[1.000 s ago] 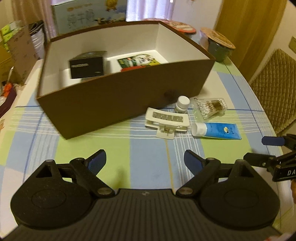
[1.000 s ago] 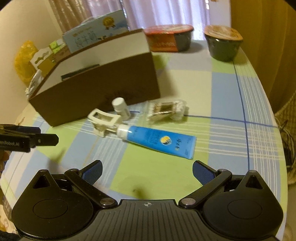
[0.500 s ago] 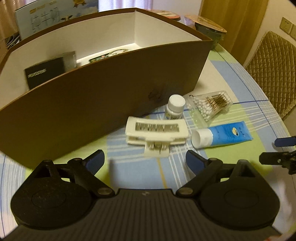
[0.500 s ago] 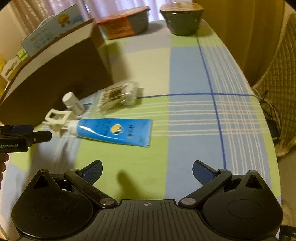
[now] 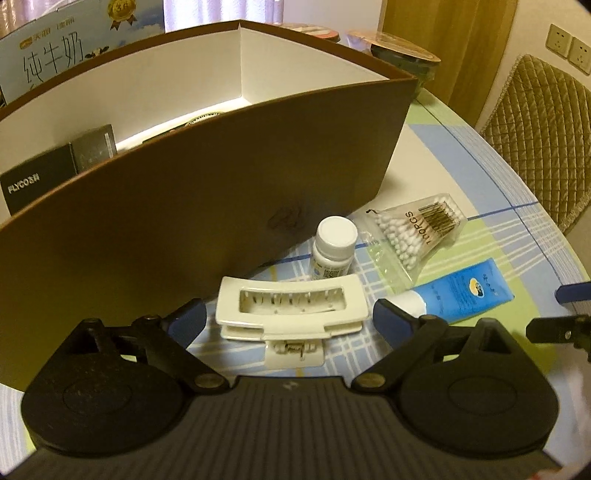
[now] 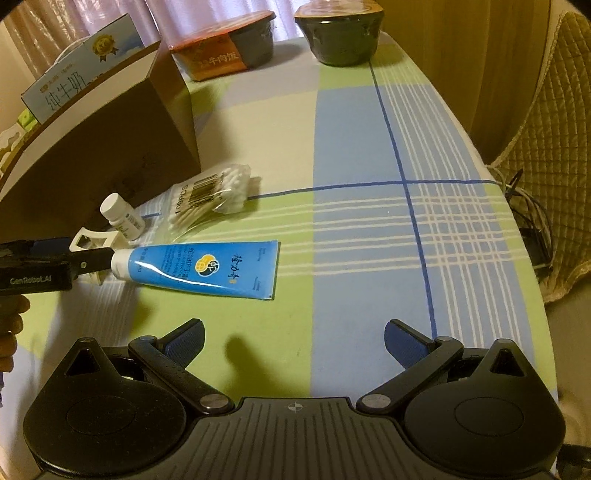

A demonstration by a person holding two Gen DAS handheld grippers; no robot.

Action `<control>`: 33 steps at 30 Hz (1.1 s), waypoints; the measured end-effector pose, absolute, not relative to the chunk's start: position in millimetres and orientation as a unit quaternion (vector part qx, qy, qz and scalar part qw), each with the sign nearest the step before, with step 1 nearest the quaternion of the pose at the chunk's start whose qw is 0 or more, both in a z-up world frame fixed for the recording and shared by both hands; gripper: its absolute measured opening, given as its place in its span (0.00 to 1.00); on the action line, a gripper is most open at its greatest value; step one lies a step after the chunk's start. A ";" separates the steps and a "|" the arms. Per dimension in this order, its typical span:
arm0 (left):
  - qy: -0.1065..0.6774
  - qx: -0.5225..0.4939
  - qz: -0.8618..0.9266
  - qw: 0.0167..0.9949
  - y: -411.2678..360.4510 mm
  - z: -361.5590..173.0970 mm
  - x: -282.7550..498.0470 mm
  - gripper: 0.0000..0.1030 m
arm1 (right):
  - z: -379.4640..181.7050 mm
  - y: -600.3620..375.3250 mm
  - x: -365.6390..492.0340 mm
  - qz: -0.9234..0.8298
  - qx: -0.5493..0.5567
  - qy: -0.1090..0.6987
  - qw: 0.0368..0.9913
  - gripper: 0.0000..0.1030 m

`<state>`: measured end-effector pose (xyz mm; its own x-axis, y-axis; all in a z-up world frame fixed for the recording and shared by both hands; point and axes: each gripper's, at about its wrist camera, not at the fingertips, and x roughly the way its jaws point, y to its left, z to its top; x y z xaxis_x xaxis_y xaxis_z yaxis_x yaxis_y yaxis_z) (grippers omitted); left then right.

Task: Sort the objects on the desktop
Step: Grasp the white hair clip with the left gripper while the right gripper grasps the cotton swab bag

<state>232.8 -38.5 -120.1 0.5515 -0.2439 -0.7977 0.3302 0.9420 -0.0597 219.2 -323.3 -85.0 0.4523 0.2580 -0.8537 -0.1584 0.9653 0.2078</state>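
A white hair clip (image 5: 291, 312) lies on the checked cloth in front of the brown box (image 5: 207, 184). My left gripper (image 5: 288, 317) straddles the clip with its jaws opening; a gap shows between each pad and the clip. Behind the clip stand a small white bottle (image 5: 334, 247), a bag of cotton swabs (image 5: 413, 232) and a blue tube (image 5: 461, 295). In the right wrist view the blue tube (image 6: 207, 269) lies ahead and left of my right gripper (image 6: 294, 334), which is open with nothing between its fingers.
The brown box holds a black carton (image 5: 55, 173). A milk carton (image 5: 55, 51) stands behind it. Two covered food bowls (image 6: 229, 48) (image 6: 340, 33) sit at the table's far end. A padded chair (image 5: 543, 122) stands by the table's curved right edge.
My left gripper has come forward and down, so the hair clip now lies between its fingers, which stand a little wider. The right gripper has sunk slightly and rolled.
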 end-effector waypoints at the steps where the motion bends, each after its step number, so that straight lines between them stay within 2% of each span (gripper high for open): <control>1: 0.447 0.045 -0.162 0.879 -39.0 -121.1 234.0 0.91 | -84.8 -322.7 219.4 0.122 0.047 0.509 0.851 0.98; 2: 0.448 0.042 -0.160 0.878 -39.2 -122.0 234.6 0.90 | -84.6 -322.6 219.7 0.122 0.046 0.509 0.851 0.98; 4: 0.449 0.036 -0.159 0.878 -37.7 -122.9 234.2 0.82 | -84.1 -322.6 220.2 0.121 0.049 0.509 0.851 0.98; 18: 0.463 0.015 -0.082 0.882 17.8 -119.8 205.2 0.82 | -61.0 -300.7 243.2 0.167 0.047 0.456 0.873 0.98; 28: 0.473 -0.020 -0.004 0.881 66.3 -117.7 195.0 0.82 | -80.6 -244.9 293.3 0.206 0.006 0.442 0.873 0.97; 30: 0.473 -0.022 0.002 0.881 70.3 -117.5 192.6 0.82 | -86.2 -236.4 301.2 0.207 -0.007 0.443 0.872 0.92; 32: 0.474 -0.023 0.008 0.880 74.1 -117.3 191.6 0.82 | -93.6 -229.6 307.3 0.204 -0.020 0.452 0.868 0.81; 33: 0.474 -0.024 0.011 0.880 76.1 -117.2 191.0 0.82 | -97.1 -227.7 309.8 0.201 -0.026 0.456 0.866 0.80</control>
